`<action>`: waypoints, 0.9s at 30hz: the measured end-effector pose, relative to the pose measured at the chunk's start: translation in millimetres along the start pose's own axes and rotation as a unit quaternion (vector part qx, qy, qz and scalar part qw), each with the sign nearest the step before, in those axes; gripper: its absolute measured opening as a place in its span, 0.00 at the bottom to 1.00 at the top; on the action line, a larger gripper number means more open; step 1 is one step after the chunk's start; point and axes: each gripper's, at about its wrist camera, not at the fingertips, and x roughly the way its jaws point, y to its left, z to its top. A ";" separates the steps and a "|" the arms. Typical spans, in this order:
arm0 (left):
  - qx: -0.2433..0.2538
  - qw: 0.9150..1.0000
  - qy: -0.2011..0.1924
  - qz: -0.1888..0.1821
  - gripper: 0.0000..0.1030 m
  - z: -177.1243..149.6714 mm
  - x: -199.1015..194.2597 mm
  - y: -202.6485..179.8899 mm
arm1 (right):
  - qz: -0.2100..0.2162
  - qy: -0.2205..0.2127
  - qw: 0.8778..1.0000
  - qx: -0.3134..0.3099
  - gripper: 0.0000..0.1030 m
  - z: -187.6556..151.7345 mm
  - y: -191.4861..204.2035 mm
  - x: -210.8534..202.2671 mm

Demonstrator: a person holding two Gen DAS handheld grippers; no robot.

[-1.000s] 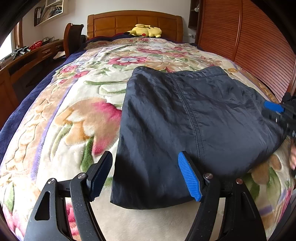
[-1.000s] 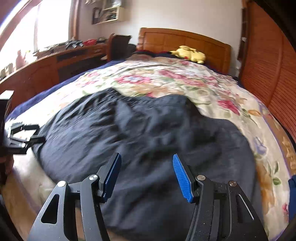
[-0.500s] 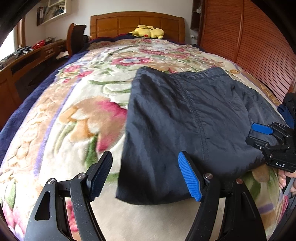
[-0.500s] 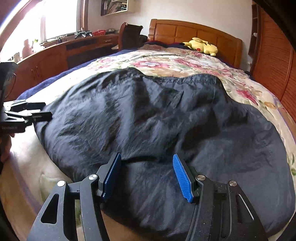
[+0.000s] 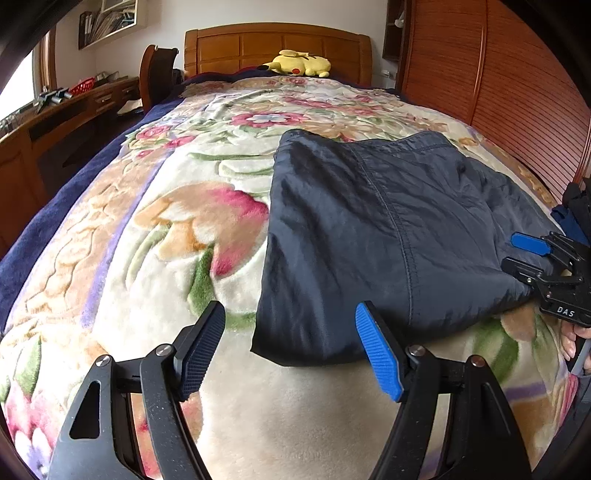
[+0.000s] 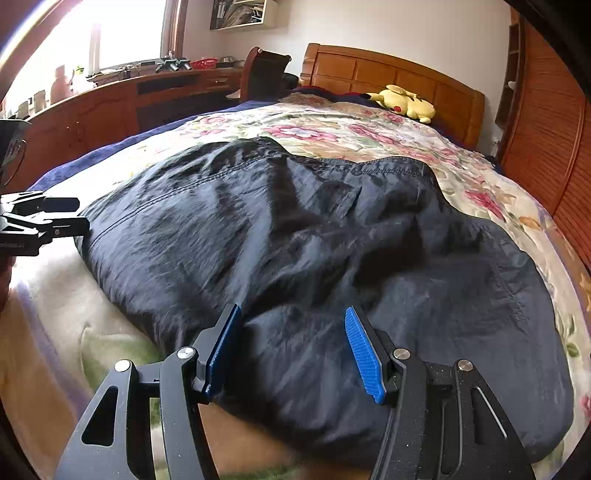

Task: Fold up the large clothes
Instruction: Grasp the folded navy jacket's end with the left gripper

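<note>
Navy garment (image 5: 369, 229) edge between open tongs (image 5: 291, 350)

A wide bed (image 5: 110, 258) under a floral blanket (image 5: 207, 192) fills the room; its wooden headboard (image 5: 277, 44) meets a white wall (image 6: 369, 29), a yellow plush toy (image 5: 299, 63) lying before it; slatted wooden panels (image 5: 517, 92) line the right side; on the left run a long wooden table (image 6: 110, 103) and a chair (image 6: 264, 75); a bright window (image 6: 122, 33) glares above; a wall shelf (image 6: 243, 13) holds books.
</note>
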 end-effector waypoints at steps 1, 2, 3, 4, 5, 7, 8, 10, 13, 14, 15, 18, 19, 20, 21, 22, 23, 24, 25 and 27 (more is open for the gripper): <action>0.000 1.000 0.001 0.000 0.72 -0.4 0.4 -0.7 | 0.003 -0.002 1.000 0.003 0.58 -0.6 -2.6 -2.9; 0.001 1.000 0.002 -0.001 0.72 -0.7 0.9 -0.5 | 0.005 -0.004 1.000 0.006 0.58 -1.3 -4.2 -4.9; 0.002 1.000 0.003 0.000 0.70 -0.9 1.5 -0.7 | 0.007 -0.003 1.000 0.007 0.58 -2.0 -4.8 -5.2; 0.004 1.000 0.006 -0.001 0.68 -1.2 2.7 -1.4 | 0.009 -0.001 1.000 0.007 0.58 -2.6 -4.9 -4.2; 0.006 1.000 0.008 -0.002 0.64 -1.9 3.2 -2.9 | 0.009 0.002 1.000 0.007 0.58 -3.0 -4.4 -2.1; 0.010 1.000 0.013 -0.004 0.59 -2.5 5.4 -4.8 | 0.008 0.007 1.000 0.005 0.58 -2.1 -3.3 0.6; 0.013 1.000 0.015 -0.006 0.54 -2.8 5.7 -6.1 | 0.007 0.008 1.000 0.004 0.58 -1.7 -2.7 1.4; 0.019 1.000 0.019 -0.011 0.49 -3.3 6.6 -8.7 | 0.009 0.009 1.000 0.006 0.58 -0.6 -2.7 2.4; 0.025 0.999 0.036 -0.011 0.49 -4.9 14.5 -10.3 | 0.012 0.011 1.000 0.009 0.59 0.1 -3.8 3.8; 0.022 0.999 0.042 -0.011 0.49 -4.7 17.2 -9.3 | 0.011 0.012 1.000 0.009 0.59 0.2 -3.3 4.6; 0.020 0.999 0.048 -0.012 0.49 -5.1 19.5 -9.0 | 0.009 0.013 1.000 0.007 0.59 0.4 -2.6 5.6; 0.016 0.998 0.052 -0.017 0.49 -4.9 21.6 -7.0 | 0.003 0.014 1.000 0.002 0.59 1.2 -0.1 7.4; 0.017 0.998 0.051 -0.016 0.49 -5.2 21.0 -7.2 | 0.003 0.014 1.000 0.001 0.59 0.7 -0.9 7.4; 0.019 0.998 0.050 -0.019 0.45 -5.5 20.3 -7.9 | 0.004 0.014 1.000 0.003 0.59 1.0 -1.2 7.6; 0.022 0.998 0.050 -0.025 0.37 -5.9 19.9 -8.5 | 0.005 0.014 1.000 0.002 0.59 0.7 -0.8 7.6; 0.032 0.998 0.046 -0.029 0.33 -6.4 18.0 -11.6 | 0.006 0.014 1.000 0.003 0.59 1.1 -0.3 7.9; 0.037 0.998 0.043 -0.028 0.25 -7.1 16.8 -14.0 | 0.006 0.013 1.000 0.004 0.59 0.6 -0.4 7.6; 0.042 0.998 0.040 -0.023 0.17 -7.3 15.1 -16.1 | 0.007 0.013 1.000 0.004 0.59 0.1 -0.4 7.2; 0.044 0.998 0.037 -0.020 0.15 -6.7 14.0 -17.3 | 0.009 0.012 1.000 0.005 0.59 -0.2 -0.8 6.7; 0.057 0.998 0.020 -0.011 0.10 -3.5 7.3 -22.6 | 0.014 0.010 1.000 0.009 0.59 -1.2 -3.7 5.4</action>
